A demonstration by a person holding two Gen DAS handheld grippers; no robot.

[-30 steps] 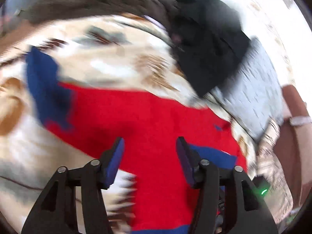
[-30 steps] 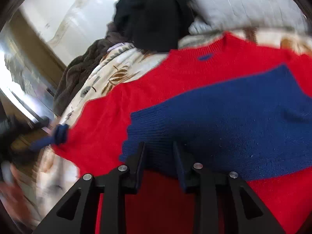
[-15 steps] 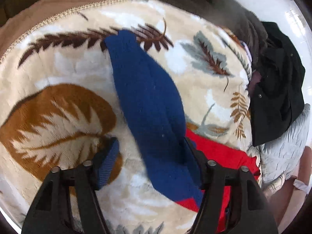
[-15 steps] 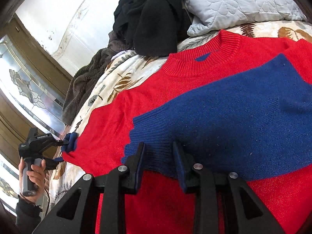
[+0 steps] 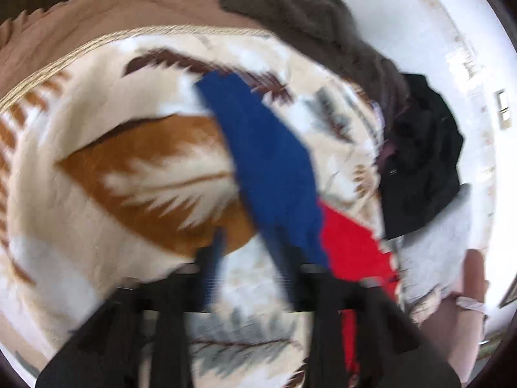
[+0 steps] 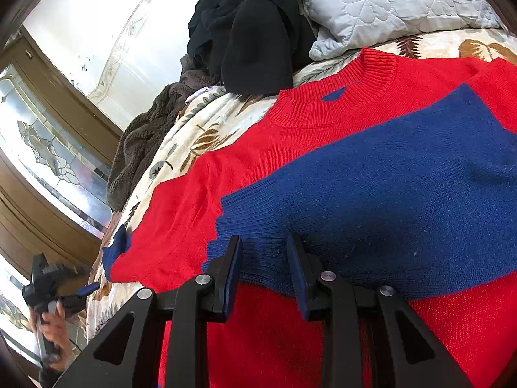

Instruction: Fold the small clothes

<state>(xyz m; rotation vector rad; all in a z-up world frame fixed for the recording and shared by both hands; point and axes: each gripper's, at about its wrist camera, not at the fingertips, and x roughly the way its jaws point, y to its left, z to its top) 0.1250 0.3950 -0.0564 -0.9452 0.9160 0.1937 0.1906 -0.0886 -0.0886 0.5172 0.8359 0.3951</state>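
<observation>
A red sweater (image 6: 258, 161) with blue sleeves lies flat on the leaf-print blanket (image 6: 200, 113). One blue sleeve (image 6: 387, 194) is folded across its chest. My right gripper (image 6: 263, 258) is open, its fingers straddling that sleeve's cuff, holding nothing. In the left wrist view, the other blue sleeve (image 5: 268, 161) stretches out over the blanket (image 5: 97, 194), joined to the red body (image 5: 352, 242). My left gripper (image 5: 252, 255) is open and blurred, just before this sleeve; its right finger overlaps the sleeve's edge. That gripper (image 6: 77, 294) also shows at the far left of the right wrist view.
A black garment (image 6: 252, 32) and a dark brown fleece (image 6: 142, 148) are heaped at the bed's far side beside a grey quilted pillow (image 6: 387, 0). A window (image 6: 48, 161) and a white wall stand behind. The blanket's corded edge (image 5: 97, 45) runs at the upper left.
My left gripper swung off the red body to the outstretched blue sleeve and is still moving, staying open. My right gripper has held still at the folded sleeve's cuff.
</observation>
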